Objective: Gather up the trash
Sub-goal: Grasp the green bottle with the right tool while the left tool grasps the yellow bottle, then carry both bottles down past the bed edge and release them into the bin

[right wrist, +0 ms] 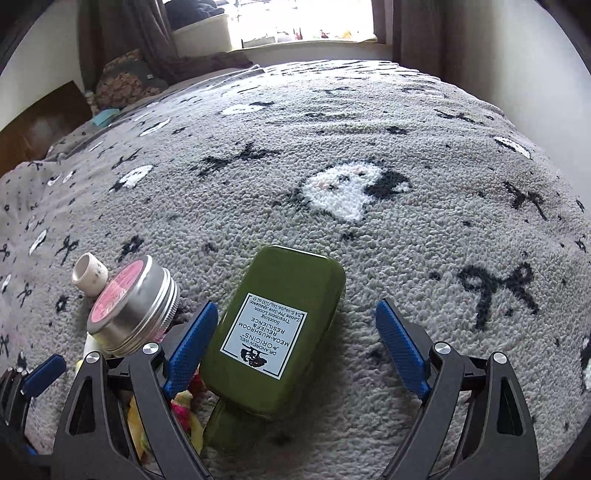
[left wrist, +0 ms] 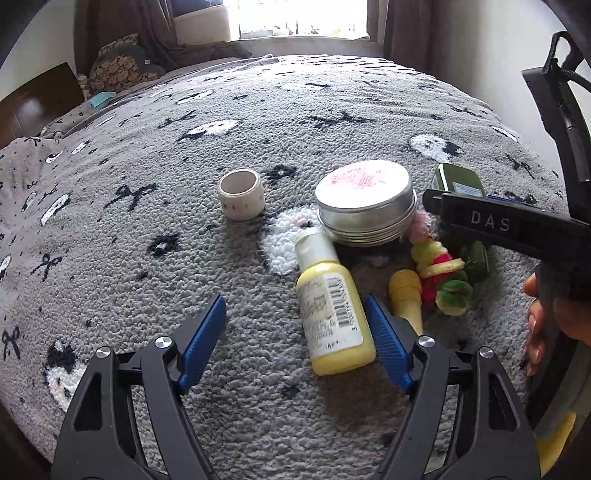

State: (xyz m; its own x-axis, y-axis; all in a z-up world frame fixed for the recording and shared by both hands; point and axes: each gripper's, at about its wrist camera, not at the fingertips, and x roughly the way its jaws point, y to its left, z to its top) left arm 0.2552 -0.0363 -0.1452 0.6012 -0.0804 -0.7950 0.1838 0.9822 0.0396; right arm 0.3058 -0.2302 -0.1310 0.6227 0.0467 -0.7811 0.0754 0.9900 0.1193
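While lying flat on the grey blanket (right wrist: 406, 229), pointed its long axis away, cap toward camera: green bottle (right wrist: 273, 325), between spread right tongs (right wrist: 297, 332). Left tongs (left wrist: 295, 325) likewise spread beside yellow bottle (left wrist: 334, 314).

left wrist: low over grey blanket (left wrist: 221, 258), facing window (left wrist: 299, 18), close to yellow bottle (left wrist: 334, 306) | right wrist: lower, same heading, close over green bottle (right wrist: 273, 325) | shared: tin (left wrist: 365, 203), tape roll (left wrist: 241, 194), window
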